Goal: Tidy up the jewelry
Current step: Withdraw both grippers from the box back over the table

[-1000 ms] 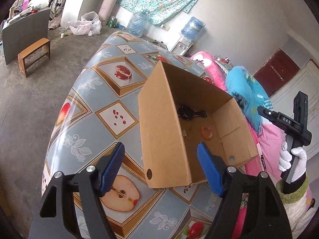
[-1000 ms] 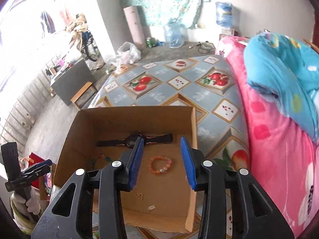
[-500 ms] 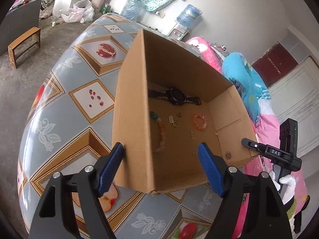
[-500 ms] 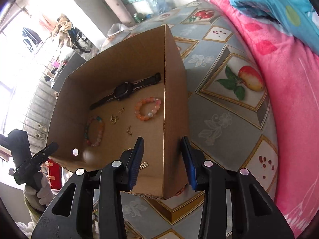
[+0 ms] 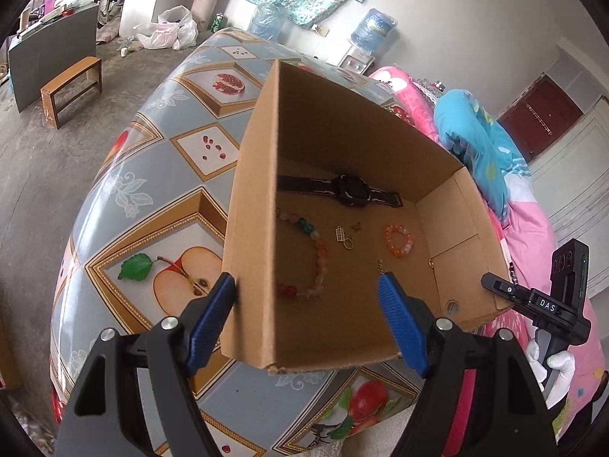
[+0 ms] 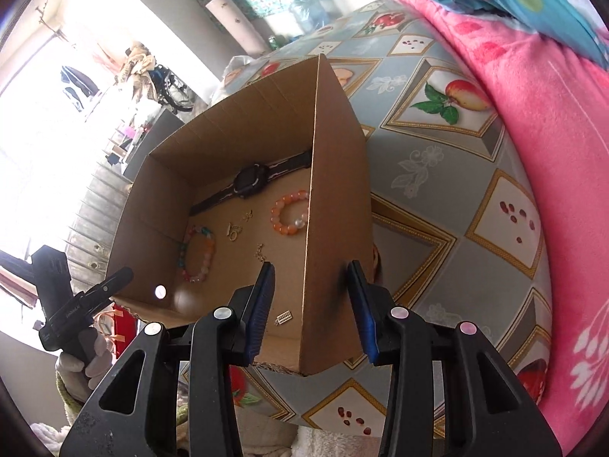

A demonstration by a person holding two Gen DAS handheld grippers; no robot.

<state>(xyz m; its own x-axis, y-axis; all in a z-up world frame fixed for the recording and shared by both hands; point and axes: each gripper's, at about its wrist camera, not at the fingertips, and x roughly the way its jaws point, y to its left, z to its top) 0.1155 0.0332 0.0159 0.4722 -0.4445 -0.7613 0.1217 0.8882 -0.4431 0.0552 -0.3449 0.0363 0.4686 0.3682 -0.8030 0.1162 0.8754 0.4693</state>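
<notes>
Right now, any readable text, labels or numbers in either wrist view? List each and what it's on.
"DAS": white letters on the right hand-held gripper body, seen in the left wrist view.
Label on the left hand-held gripper body in the right wrist view: too blurred to read.
Water jug label: too small to read.
Nothing legible on the cardboard box.

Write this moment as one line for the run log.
left gripper: open, astride left box wall | right gripper: open, astride right wall | inside: watch, two bracelets

Left tool (image 5: 307,302) spread wide, blue fingers (image 5: 399,327) apart, right tool (image 6: 312,304) likewise parted, each held in a white-gloved hand (image 5: 552,365), both angled downward.
</notes>
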